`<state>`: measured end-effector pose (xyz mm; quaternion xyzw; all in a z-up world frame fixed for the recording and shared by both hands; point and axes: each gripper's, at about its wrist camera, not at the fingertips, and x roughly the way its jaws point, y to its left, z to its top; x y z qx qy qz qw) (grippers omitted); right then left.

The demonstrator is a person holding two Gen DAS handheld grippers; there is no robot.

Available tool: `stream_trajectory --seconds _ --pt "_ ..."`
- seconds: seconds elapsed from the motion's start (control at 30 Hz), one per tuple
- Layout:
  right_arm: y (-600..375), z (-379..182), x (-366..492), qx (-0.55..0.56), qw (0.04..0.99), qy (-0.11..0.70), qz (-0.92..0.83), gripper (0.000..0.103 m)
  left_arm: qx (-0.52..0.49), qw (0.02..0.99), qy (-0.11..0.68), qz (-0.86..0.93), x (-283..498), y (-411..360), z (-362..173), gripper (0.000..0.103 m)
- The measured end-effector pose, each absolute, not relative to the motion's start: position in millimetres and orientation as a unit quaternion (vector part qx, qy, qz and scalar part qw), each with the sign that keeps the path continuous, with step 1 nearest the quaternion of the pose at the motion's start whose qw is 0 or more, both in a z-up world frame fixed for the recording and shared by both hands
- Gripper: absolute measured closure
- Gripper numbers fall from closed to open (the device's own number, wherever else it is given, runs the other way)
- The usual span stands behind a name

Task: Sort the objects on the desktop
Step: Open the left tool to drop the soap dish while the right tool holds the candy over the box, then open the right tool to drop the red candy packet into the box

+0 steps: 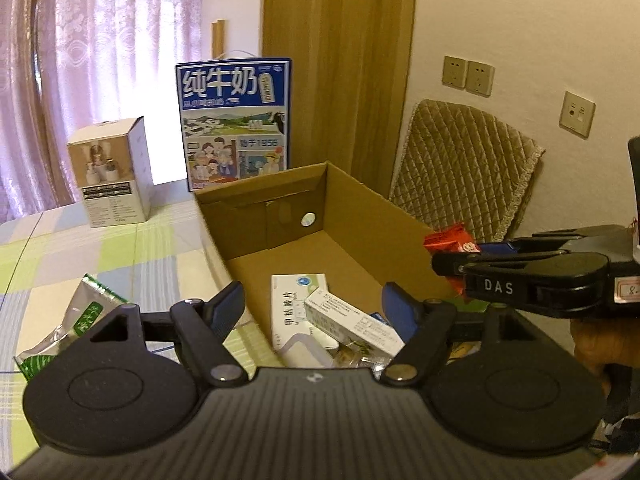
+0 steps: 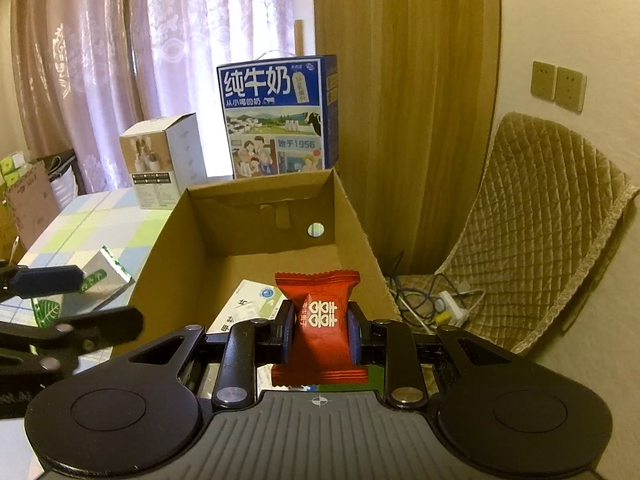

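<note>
Fingers of the left gripper [image 1: 313,307] stand wide apart, empty, above the near end of the open brown cardboard box [image 1: 352,216], where white medicine cartons [image 1: 298,308] lie on the floor. A silver-green foil pouch [image 1: 78,316] lies on the checked tablecloth [image 1: 100,248] just left of the box. Right wrist view: the right gripper [image 2: 320,332] clamps a red crimped-end candy wrapper [image 2: 320,320] over the box's near right side.
</note>
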<state>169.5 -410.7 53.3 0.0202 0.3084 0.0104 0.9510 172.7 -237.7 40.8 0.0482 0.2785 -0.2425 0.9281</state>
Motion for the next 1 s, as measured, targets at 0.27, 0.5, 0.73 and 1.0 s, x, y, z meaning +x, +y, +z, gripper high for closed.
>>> stream_trajectory --seconds 0.27,0.5,0.73,1.0 --pt "-397.6 53.6 175.8 0.004 0.952 0.306 0.021 0.079 0.038 0.933 0.283 -0.219 169.7 -212.6 42.3 0.032" --pt "-376.8 59.2 189.7 -0.02 0.955 0.294 0.036 0.079 0.029 0.938 0.287 -0.191 166.7 -185.1 41.8 0.032" --pt "-355.7 55.5 194.7 -0.043 0.953 0.296 0.049 0.052 0.021 0.941 0.295 -0.165 163.3 -160.5 37.6 0.032" --pt "-344.8 49.3 189.6 -0.048 0.949 0.307 0.06 0.051 0.016 0.941 0.301 -0.156 155.3 -146.1 33.6 0.032"
